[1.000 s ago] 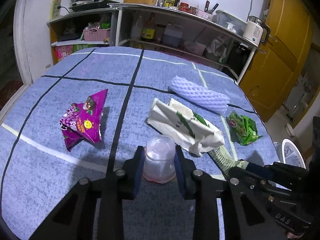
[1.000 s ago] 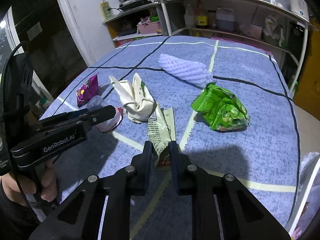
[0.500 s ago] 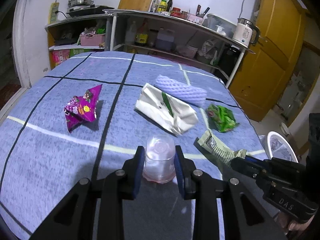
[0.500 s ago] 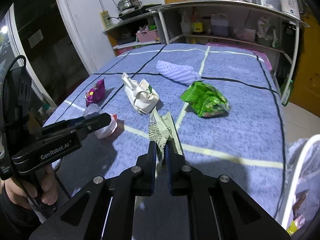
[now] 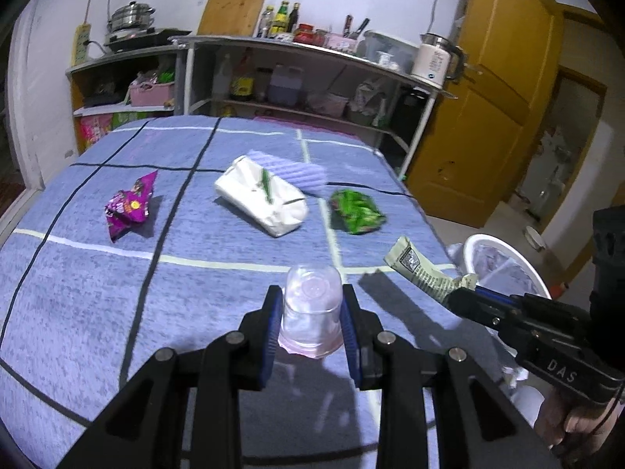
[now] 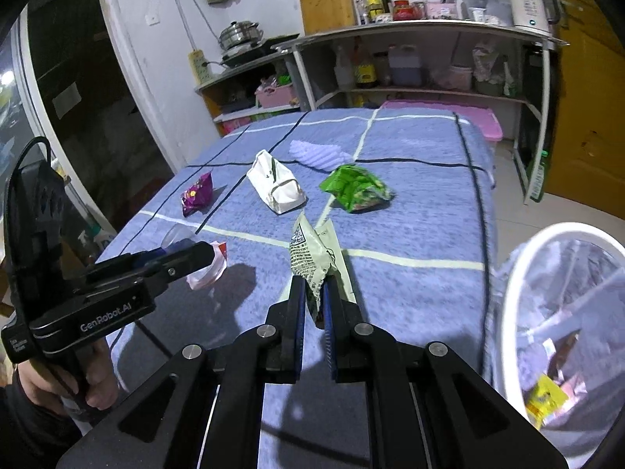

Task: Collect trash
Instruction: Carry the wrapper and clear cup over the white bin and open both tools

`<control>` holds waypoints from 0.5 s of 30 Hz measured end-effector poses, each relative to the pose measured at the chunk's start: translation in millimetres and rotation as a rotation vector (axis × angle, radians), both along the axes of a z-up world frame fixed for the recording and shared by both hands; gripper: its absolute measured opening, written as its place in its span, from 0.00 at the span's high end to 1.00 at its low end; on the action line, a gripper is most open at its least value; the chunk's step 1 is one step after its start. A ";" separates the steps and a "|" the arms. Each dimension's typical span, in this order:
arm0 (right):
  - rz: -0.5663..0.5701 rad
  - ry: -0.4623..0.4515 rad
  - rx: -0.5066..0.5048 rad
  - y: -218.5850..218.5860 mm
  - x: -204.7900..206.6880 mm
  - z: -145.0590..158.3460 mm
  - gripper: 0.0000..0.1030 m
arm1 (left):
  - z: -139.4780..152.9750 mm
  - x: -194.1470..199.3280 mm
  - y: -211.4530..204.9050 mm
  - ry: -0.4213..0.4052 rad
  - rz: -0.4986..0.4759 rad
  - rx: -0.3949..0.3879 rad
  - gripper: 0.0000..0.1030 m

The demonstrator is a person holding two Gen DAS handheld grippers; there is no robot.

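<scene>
My left gripper (image 5: 311,312) is shut on a clear plastic cup (image 5: 311,312), held above the blue tablecloth (image 5: 117,281). My right gripper (image 6: 314,305) is shut on a pale green wrapper (image 6: 310,258), lifted off the table; the wrapper also shows in the left wrist view (image 5: 422,273). A white bin with a liner (image 6: 566,312) stands on the floor to the right. On the table lie a purple snack bag (image 5: 129,205), a white crumpled bag (image 5: 265,199), a green wrapper (image 5: 357,211) and a lavender foam net (image 5: 297,172).
Shelves with bottles, a kettle (image 5: 433,58) and boxes stand behind the table. A yellow door (image 5: 488,117) is at the right. The bin (image 5: 504,265) holds several wrappers. The left gripper with the cup shows in the right wrist view (image 6: 187,258).
Both grippers have lifted and pulled back from the table with the cup and the pale green wrapper. The right gripper has swung toward the bin, which has come into view.
</scene>
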State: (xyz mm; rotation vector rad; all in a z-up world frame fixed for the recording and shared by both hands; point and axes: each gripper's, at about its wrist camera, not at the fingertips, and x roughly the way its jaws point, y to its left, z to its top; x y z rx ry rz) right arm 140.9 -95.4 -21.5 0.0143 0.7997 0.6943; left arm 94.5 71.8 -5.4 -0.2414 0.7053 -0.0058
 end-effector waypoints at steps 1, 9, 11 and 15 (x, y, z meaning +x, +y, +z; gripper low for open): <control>-0.007 -0.003 0.004 -5.0 -2.8 1.9 0.91 | 2.7 -2.3 -4.2 -0.006 -0.009 0.002 0.70; -0.060 -0.030 0.026 -38.3 -18.4 13.6 0.91 | 18.9 -13.5 -35.6 -0.041 -0.079 0.012 0.70; -0.073 -0.035 0.030 -45.7 -22.1 15.7 0.91 | 21.3 -14.0 -43.0 -0.045 -0.094 0.013 0.70; -0.105 -0.045 0.036 -60.8 -27.1 19.1 0.91 | 25.3 -14.4 -58.5 -0.052 -0.127 0.017 0.70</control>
